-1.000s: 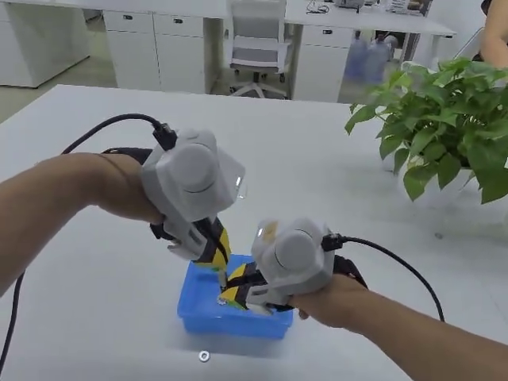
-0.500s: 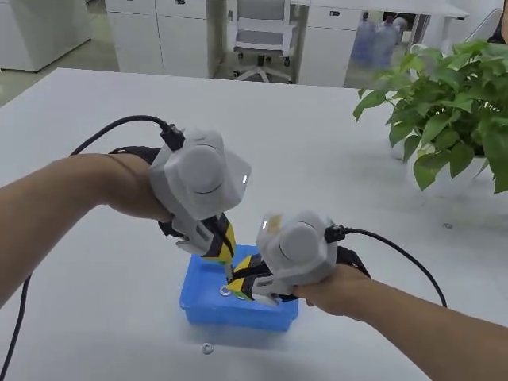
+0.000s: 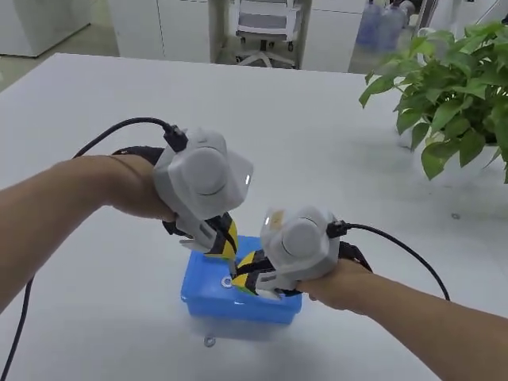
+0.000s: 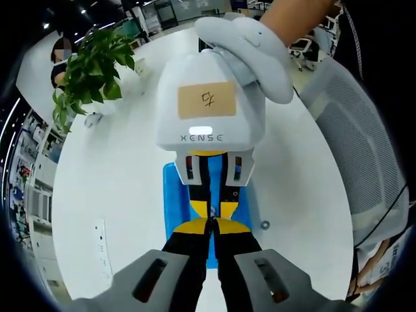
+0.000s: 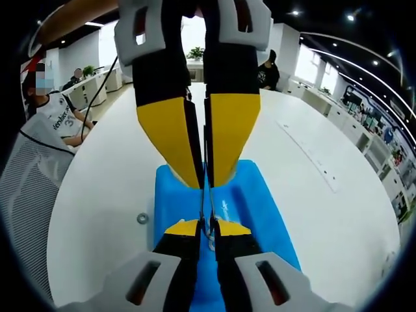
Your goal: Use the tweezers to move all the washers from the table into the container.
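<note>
1. An office lies behind: a swivel chair (image 3: pixel 266 24) stands past the far edge of the broad white table (image 3: pixel 357 182), and a leafy plant (image 3: pixel 456 87) sits at its right side.
2. Over the last second the whole head view has shifted, which is the headset moving. Against the blue container (image 3: pixel 208 300) the grippers have hardly moved and still meet nose to nose above it.
3. The left gripper (image 3: pixel 221 244) points down, its jaws clenched on the thin tweezers (image 5: pixel 205 195). The right gripper (image 3: pixel 242 282) comes in from the side, and its jaws appear pressed onto the same tweezers lower down.
4. A small washer at the tips (image 3: pixel 227 282) shows over the container's inside. I cannot tell whether it is still pinched or already lying there.
5. The stray washer (image 3: pixel 209 341) rests on the table just in front of the container, as it did a second ago.
6. So this looks like the drop-off step, with at least one washer left to fetch.
7. The tabletop is smooth, matte and flat.
</note>
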A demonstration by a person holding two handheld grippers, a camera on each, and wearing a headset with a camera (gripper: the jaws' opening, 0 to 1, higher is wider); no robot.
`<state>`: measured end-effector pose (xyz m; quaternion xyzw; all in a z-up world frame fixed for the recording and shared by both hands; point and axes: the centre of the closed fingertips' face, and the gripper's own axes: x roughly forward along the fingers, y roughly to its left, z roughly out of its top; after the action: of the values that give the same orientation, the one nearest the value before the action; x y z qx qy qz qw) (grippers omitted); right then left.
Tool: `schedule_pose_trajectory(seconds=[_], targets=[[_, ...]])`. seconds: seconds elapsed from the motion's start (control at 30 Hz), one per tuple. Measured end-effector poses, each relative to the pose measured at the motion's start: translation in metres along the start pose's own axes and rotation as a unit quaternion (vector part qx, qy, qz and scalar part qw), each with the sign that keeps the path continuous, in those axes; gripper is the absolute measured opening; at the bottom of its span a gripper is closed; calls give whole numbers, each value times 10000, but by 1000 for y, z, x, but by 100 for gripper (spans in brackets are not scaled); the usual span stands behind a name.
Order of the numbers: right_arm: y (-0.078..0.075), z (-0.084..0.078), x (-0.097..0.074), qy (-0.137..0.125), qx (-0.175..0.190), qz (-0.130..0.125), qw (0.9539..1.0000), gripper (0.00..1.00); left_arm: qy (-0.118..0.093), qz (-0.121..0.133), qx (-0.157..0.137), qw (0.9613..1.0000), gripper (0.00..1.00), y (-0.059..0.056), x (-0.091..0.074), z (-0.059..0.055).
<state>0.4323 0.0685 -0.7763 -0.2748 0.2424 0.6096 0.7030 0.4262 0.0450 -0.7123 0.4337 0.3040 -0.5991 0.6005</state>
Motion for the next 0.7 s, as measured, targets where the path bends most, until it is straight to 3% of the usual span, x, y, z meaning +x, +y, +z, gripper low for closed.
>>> schedule_pose_trajectory(seconds=[0.7], targets=[[0,-11,0,123,-17,49,9999,10,1,-7,15,10000,6,0,8,0]])
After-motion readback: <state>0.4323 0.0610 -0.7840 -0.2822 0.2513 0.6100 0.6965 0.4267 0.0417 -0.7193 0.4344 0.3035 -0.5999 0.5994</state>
